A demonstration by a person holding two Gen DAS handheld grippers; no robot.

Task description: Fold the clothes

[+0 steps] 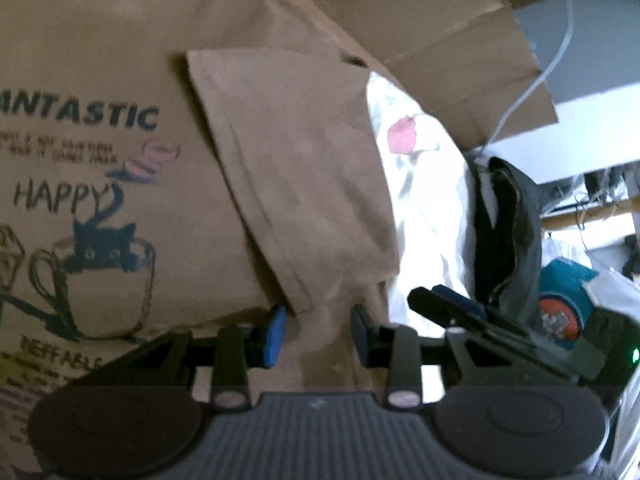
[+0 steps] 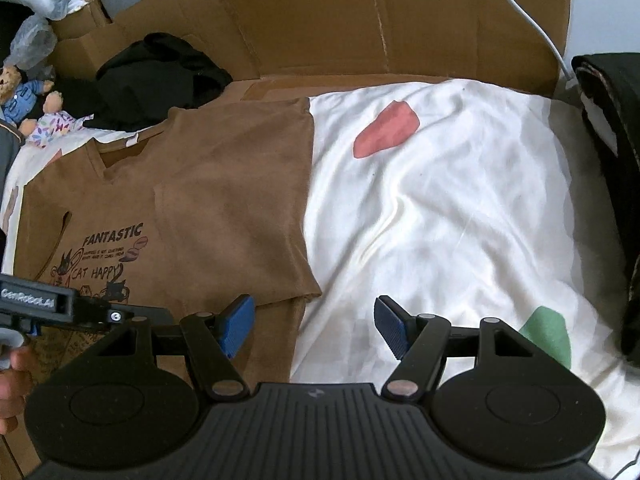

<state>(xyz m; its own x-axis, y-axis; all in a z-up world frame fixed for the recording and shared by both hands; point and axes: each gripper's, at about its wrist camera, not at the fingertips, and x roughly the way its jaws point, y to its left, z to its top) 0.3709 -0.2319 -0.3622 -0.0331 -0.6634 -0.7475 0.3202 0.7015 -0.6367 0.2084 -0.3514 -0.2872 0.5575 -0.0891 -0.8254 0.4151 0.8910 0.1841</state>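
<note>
A brown T-shirt with a cat-in-cup print lies flat on a white sheet. Its sleeve is folded inward over the body. My left gripper hovers low over the sleeve's hem corner, open, with nothing pinched between its blue pads. In the right wrist view the T-shirt fills the left half. My right gripper stands open above the shirt's right side edge, one finger over the cloth and one over the sheet. The left gripper's body and a hand show at the left.
Cardboard walls the far side. A black garment and a teddy bear lie beyond the shirt's collar. A dark bundle borders the sheet on the right. A white cable runs across the cardboard.
</note>
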